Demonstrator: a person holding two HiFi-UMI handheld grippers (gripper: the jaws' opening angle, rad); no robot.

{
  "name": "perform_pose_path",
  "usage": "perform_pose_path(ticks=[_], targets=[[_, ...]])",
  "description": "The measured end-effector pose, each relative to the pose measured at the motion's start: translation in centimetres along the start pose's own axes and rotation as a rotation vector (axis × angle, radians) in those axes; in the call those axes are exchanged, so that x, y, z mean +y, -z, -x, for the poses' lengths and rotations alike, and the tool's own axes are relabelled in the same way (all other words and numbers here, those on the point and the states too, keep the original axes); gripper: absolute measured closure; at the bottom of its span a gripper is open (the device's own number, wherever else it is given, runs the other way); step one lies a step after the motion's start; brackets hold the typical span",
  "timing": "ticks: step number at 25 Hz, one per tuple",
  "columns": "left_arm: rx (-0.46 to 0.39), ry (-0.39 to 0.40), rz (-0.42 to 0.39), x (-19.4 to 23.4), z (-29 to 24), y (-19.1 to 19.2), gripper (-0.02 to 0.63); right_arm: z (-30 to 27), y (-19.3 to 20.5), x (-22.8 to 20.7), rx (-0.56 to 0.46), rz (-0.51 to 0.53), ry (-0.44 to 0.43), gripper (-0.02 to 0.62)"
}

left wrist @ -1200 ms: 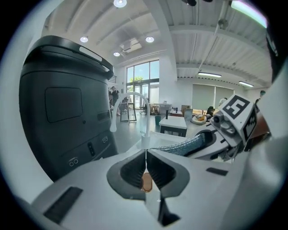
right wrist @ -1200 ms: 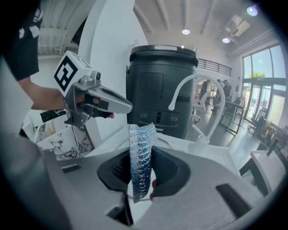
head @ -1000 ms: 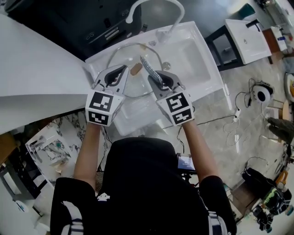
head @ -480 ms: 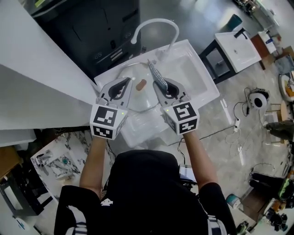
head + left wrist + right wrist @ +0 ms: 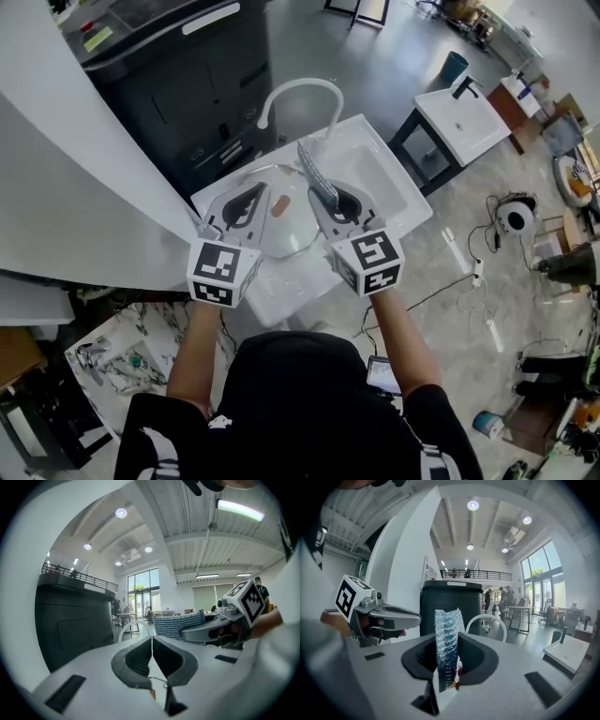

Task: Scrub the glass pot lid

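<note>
The glass pot lid [image 5: 281,225] hangs over the white sink [image 5: 380,173], its brown knob [image 5: 279,206] facing me. My left gripper [image 5: 259,192] is shut on the lid's rim at its left edge. In the left gripper view the lid [image 5: 158,680] shows edge-on as a thin metal line between the closed jaws. My right gripper [image 5: 323,195] is shut on a blue-grey scrub cloth [image 5: 316,173], which stands upright between its jaws [image 5: 447,639] just right of the lid. The two grippers are held side by side, close together.
A curved white faucet [image 5: 300,94] arches over the sink's back. A dark cabinet [image 5: 187,75] stands behind it and a white counter [image 5: 75,169] runs along the left. A second white basin [image 5: 464,117] sits at the right, with cables and gear on the floor.
Both grippers have risen together above the sink, carrying the lid and the cloth with them. Their grips and spacing look the same.
</note>
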State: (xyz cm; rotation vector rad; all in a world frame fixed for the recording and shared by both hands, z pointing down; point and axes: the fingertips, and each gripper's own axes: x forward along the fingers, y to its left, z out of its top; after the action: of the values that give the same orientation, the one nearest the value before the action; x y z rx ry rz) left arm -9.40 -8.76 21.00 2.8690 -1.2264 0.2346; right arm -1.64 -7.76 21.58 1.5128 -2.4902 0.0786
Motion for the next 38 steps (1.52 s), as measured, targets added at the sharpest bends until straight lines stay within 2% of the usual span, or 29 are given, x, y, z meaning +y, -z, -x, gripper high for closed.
perform_pose_path(ticks=[8,16,19,23,38], targets=[[-0.053,0.001,0.012,-1.9,0.1,-3.0,0.598,3.6,-3.6,-1.5,-0.104,-0.004,0.024,0.52],[-0.085,-0.017,-0.006,-7.1,1.2,-5.5,0.597,8.9,-5.0,-2.8,-0.158,-0.004,0.009,0.52],[-0.082,-0.037,-0.037,-8.8,1.4,-5.9,0.597,10.7,-5.5,-3.2,-0.179,0.0,0.004,0.52],[-0.067,-0.043,-0.031,-10.6,1.9,-5.9,0.597,12.4,-5.1,-3.4,-0.187,-0.015,-0.002,0.52],[-0.126,-0.13,-0.047,-16.2,5.5,-7.4,0.597,18.6,-4.1,-2.5,-0.228,0.0,-0.039,0.522]])
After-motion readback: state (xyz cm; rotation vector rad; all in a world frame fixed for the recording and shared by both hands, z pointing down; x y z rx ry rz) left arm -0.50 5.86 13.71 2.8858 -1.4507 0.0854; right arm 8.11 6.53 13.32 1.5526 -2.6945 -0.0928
